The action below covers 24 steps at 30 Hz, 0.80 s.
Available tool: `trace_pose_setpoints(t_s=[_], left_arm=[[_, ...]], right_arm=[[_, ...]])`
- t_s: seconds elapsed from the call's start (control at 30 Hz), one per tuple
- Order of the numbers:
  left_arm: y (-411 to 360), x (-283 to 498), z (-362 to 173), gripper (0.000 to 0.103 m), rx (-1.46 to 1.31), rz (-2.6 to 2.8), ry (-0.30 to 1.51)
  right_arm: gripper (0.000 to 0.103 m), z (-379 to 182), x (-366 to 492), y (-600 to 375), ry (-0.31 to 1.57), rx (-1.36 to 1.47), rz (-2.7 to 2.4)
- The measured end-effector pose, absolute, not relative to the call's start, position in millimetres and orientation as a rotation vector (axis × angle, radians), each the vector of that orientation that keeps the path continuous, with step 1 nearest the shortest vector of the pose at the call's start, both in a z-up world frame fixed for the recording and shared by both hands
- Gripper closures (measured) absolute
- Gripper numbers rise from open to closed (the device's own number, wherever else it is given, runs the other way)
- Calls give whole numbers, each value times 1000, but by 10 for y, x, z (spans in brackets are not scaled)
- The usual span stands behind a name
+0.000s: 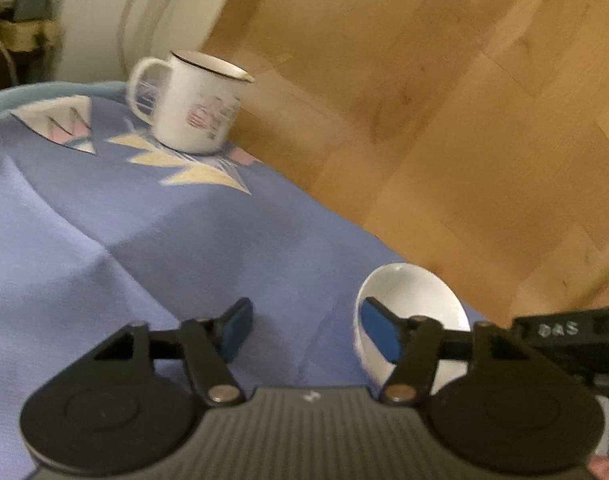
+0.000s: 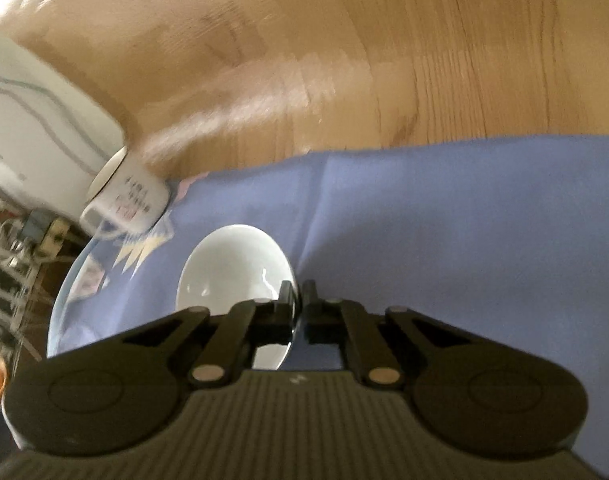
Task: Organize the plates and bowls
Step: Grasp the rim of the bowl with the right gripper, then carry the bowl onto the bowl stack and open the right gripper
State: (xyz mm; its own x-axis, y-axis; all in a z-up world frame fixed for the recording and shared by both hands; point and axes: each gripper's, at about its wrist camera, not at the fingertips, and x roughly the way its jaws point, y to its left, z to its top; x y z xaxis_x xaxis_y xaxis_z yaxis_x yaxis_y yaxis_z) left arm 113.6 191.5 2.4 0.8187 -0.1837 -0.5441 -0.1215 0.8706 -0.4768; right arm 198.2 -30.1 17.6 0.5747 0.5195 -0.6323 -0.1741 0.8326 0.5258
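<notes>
Right gripper (image 2: 299,304) pointed down twd bench (image 2: 464,220), jaws clamped on near rim of white bowl (image 2: 232,268); bowl looked empty. Left gripper (image 1: 308,328) w/ jaws apart, nothing btwn; bowl just right of it. Mug (image 1: 196,108) well ahead.

In the left wrist view, the near wall and base of the white bowl (image 1: 412,300) are covered by the right finger (image 1: 380,332) of the left gripper (image 1: 308,330), and a black gripper part (image 1: 572,332) is cut off by the right edge. In the right wrist view, the right gripper (image 2: 298,304) hides the bowl's near rim. The print on the mug (image 2: 128,196) is too blurred to read, and clutter (image 2: 16,264) at the left edge is indistinct.
</notes>
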Motion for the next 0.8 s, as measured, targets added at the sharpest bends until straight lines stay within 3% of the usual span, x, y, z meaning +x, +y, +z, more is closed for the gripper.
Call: trace_pose_setpoints(t_s=[0.03, 0.07, 0.1, 0.37, 0.8], left_arm=[[1884, 1148, 10, 72, -524, -89, 631], [1848, 1151, -1, 89, -525, -143, 644], [1801, 1143, -3, 94, -526, -190, 651], [1060, 862, 306, 97, -525, -421, 647], [-1129, 642, 631, 96, -328, -702, 719]], right_arm=[[95, 183, 1927, -324, 874, 446, 429], [93, 190, 1865, -361, 877, 460, 432], [91, 201, 1814, -394, 876, 465, 430], [92, 418, 1239, -1130, 791, 445, 341], [94, 480, 89, -2915, 635, 476, 14]])
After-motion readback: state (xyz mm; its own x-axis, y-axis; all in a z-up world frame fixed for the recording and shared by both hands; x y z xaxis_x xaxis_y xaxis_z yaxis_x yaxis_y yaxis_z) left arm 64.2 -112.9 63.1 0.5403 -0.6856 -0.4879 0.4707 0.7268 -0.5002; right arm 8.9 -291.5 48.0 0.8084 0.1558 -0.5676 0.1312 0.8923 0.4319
